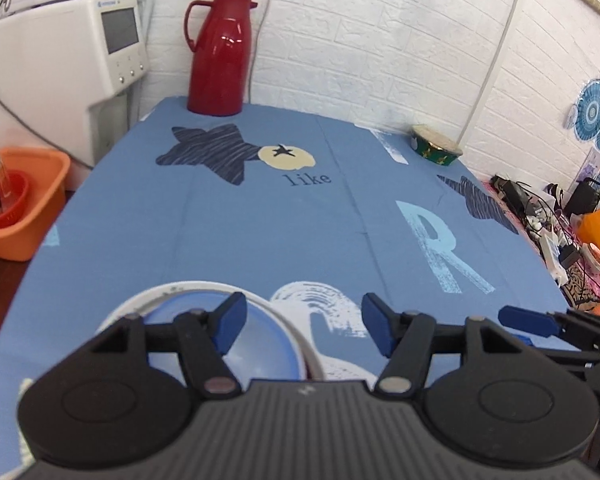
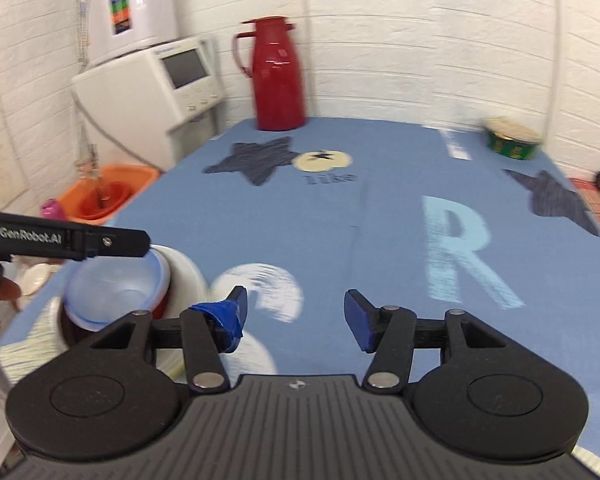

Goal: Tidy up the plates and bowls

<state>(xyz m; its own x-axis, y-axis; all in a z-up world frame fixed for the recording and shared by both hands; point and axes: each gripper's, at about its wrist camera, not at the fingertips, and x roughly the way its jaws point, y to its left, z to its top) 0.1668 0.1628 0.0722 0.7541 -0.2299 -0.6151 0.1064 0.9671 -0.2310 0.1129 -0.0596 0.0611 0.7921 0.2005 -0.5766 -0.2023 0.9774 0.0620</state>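
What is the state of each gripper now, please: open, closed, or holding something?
Left gripper: open, holding nothing; the stacked bowls sit below its left finger.
Right gripper: open, holding nothing.

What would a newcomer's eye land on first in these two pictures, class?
The tall red jug at the table's far edge by the white wall. Next, the blue tablecloth with its dark star, then the pale blue bowl nested in a white bowl at the near left.

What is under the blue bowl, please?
The blue bowl sits nested in a red bowl, inside a larger white bowl. Their lower parts and anything beneath them are hidden.
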